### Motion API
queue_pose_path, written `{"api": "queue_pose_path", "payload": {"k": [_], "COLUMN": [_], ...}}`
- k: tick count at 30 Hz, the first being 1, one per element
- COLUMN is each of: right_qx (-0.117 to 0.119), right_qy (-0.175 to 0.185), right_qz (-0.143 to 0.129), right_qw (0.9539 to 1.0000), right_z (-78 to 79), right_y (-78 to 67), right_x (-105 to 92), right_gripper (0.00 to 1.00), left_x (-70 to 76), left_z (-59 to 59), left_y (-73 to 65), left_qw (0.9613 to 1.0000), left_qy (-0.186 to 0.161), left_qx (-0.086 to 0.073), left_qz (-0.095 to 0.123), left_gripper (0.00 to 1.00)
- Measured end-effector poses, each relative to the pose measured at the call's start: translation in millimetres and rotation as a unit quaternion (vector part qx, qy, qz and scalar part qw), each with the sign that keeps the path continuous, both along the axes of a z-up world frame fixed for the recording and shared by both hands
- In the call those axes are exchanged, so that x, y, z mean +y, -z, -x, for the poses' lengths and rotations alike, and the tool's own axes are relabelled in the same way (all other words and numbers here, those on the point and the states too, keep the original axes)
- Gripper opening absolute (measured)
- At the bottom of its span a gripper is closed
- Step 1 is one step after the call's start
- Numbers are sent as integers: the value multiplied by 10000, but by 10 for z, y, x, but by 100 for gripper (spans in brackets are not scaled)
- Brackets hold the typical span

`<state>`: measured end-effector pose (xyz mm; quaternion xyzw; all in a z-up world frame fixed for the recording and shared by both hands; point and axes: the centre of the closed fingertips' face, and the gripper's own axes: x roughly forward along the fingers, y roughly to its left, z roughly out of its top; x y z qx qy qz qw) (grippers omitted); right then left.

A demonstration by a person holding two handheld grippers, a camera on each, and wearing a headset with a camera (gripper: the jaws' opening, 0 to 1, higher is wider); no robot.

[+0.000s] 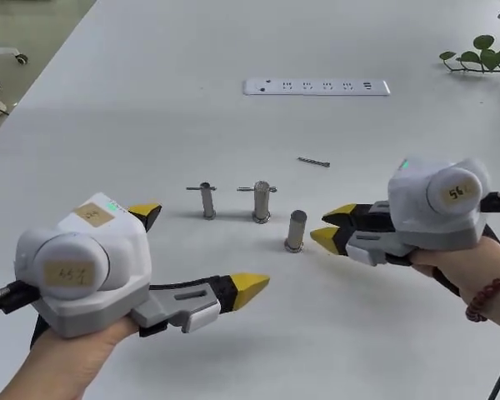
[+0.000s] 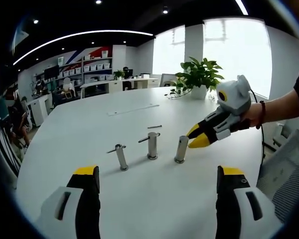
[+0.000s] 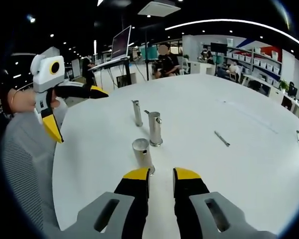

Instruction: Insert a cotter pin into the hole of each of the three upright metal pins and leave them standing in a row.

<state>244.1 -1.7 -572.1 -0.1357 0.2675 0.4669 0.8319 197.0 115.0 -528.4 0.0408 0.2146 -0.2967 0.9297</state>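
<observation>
While the left gripper (image 1: 198,248) gapes, the right gripper (image 1: 333,225) — narrow-jawed — faces a pin (image 1: 296,230).

Three upright metal pins (image 1: 208,201) (image 1: 262,202) (image 1: 296,231); three cotter pins (image 1: 313,162), two inserted, one loose; one power strip (image 1: 317,87).

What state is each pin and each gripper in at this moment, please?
Left pin: upright, cotter pin through it.
Middle pin: upright, also fitted.
Right pin: upright, nothing through it.
Loose cotter pin: lying flat, apart from the pins.
Left gripper: open wide, empty.
Right gripper: slightly open, empty.
</observation>
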Motion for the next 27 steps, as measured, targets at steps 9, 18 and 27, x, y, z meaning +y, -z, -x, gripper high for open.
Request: {"api": "queue_pose_path", "payload": {"k": [9, 18, 27], "right_qx": [41, 180, 210], "right_qy": [113, 206, 219], "right_qz": [162, 364, 647], "right_qw": [9998, 9990, 9974], "right_z": [-280, -580, -953], "right_y": [-37, -4, 54], "right_x": [-64, -74, -136], "right_gripper": [17, 19, 18], "left_x": [10, -7, 10], "left_z": [-7, -41, -47], "left_y": [34, 21, 66], "left_qw": [10000, 9999, 9999], "left_qy": [2, 96, 75], "left_qx": [25, -50, 0], "left_qz": [-41, -102, -71], "left_gripper": [99, 99, 99]}}
